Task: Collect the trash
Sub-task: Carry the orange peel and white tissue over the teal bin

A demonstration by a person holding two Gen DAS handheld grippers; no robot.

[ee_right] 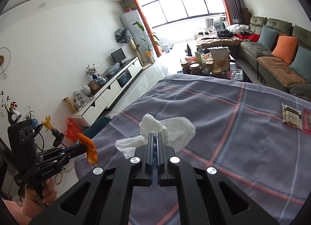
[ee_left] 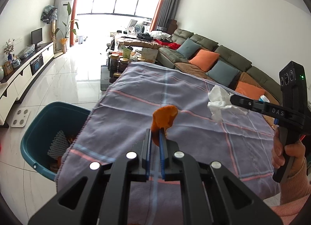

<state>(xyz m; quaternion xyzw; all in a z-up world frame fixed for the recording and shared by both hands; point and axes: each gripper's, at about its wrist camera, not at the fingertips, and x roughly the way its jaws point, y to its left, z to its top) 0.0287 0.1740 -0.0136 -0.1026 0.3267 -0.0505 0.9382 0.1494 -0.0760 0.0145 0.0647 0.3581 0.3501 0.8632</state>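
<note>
My left gripper (ee_left: 155, 132) is shut on an orange peel (ee_left: 164, 117), held above the purple checked tablecloth (ee_left: 136, 108). The same left gripper (ee_right: 85, 146) and the orange peel (ee_right: 89, 148) show at the lower left of the right wrist view. My right gripper (ee_right: 155, 135) is shut on a crumpled white tissue (ee_right: 173, 129), lifted over the tablecloth (ee_right: 233, 127). In the left wrist view the right gripper (ee_left: 233, 98) holds the tissue (ee_left: 220, 101) at the right. A teal bin (ee_left: 50, 135) with trash inside stands on the floor left of the table.
Two snack wrappers (ee_right: 291, 117) lie on the cloth at the far right. Jars and boxes (ee_right: 206, 65) crowd a low table beyond. A green sofa (ee_left: 223, 59) with cushions runs along the right; a white TV cabinet (ee_left: 23, 69) along the left. A hand (ee_left: 285, 155) grips the right handle.
</note>
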